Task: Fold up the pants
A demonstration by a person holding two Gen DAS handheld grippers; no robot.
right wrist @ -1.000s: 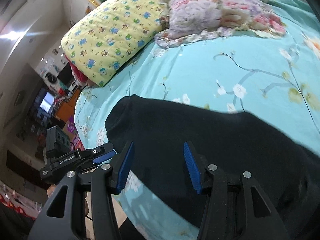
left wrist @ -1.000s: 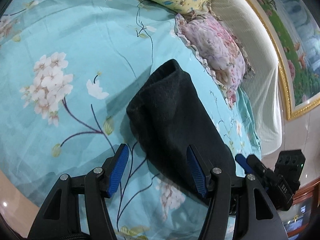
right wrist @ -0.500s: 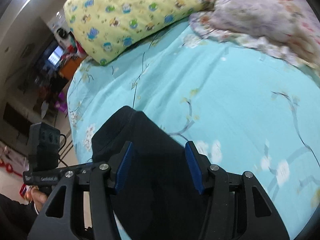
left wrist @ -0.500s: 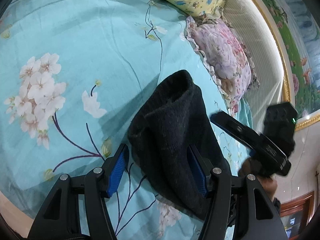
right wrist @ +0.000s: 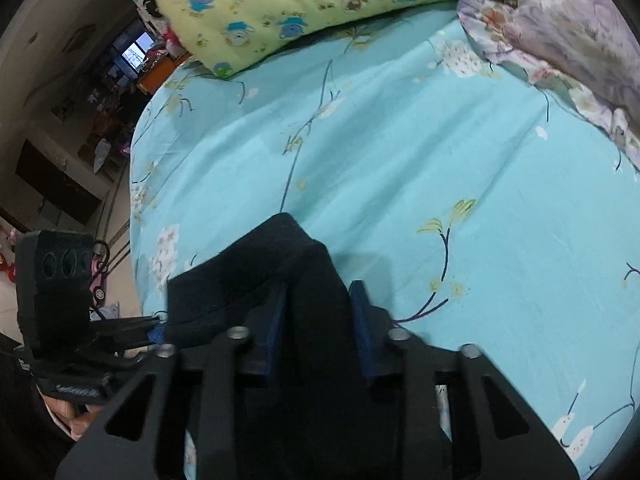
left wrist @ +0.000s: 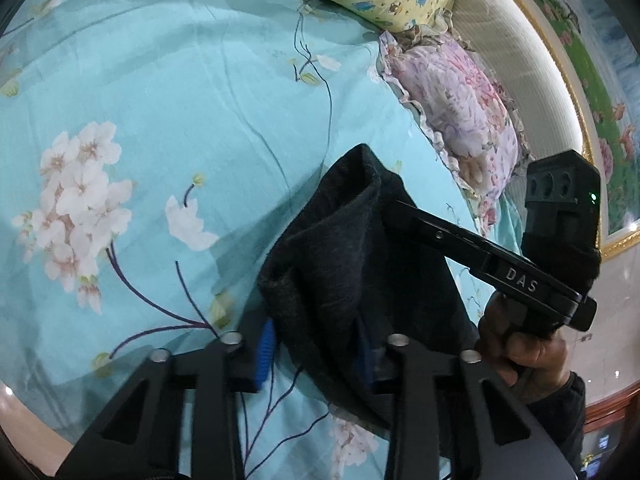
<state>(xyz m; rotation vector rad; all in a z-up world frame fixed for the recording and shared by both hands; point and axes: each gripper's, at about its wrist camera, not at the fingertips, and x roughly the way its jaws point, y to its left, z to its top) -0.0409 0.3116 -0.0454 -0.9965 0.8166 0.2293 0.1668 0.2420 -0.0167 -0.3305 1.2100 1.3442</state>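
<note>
Pants (left wrist: pixel 352 264) lay bunched on the blue flowered bedsheet (left wrist: pixel 200 92), dark cloth folded over itself. My left gripper (left wrist: pixel 320 354) had just been closing and pinched the near edge of them between its blue pads. My right gripper (right wrist: pixel 318 328) had also just narrowed and clamped a raised fold. Yellow pillow (right wrist: pixel 304 4) and pink pillow (left wrist: pixel 460 116) sat at the bed's head, well apart from the cloth.
</note>
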